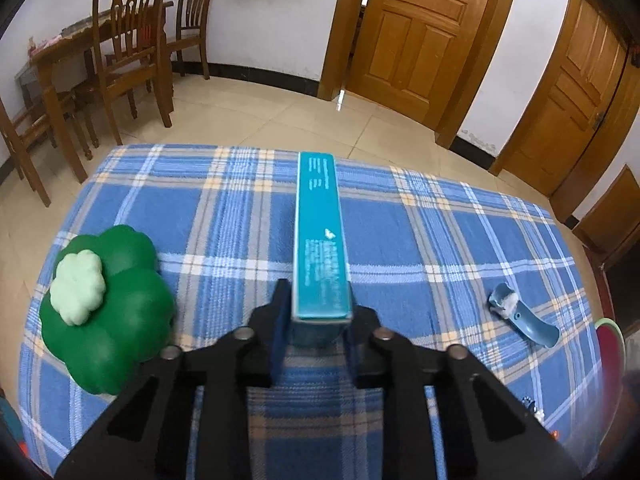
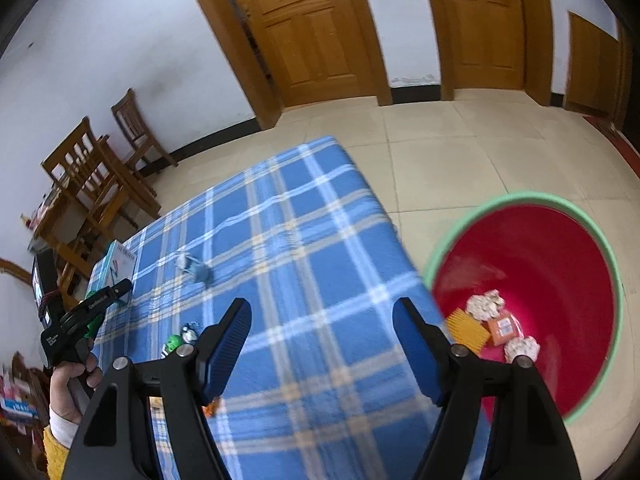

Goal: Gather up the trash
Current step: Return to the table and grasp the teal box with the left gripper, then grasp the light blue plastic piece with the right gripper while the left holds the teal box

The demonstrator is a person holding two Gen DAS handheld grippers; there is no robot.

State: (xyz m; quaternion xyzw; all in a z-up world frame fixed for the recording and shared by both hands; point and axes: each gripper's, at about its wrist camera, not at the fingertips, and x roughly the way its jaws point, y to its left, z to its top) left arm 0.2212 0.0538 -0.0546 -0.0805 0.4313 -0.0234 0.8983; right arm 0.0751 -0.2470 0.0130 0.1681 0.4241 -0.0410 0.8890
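Left wrist view: the left gripper (image 1: 318,312) is clamped on a teal box (image 1: 318,232) (long, narrow); the right gripper (image 2: 322,344) hangs wide apart, empty, beside the red bin (image 2: 560,264)

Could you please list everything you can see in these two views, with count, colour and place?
Box: one, teal, on the cloth, clamped in the left gripper.
Squishy toy: one, green, left on the cloth.
Scrap: one, blue with white wad, right on the cloth.
Tablecloth: one, blue plaid.
Bin: one, red with green rim, on the floor beside the table.
Trash in the bin: several pieces, white, orange, yellow.
Chairs: several, brown wood, by the wall.
Doors: wooden.
Left gripper: black, shut on the box.
Right gripper: black, open, empty.
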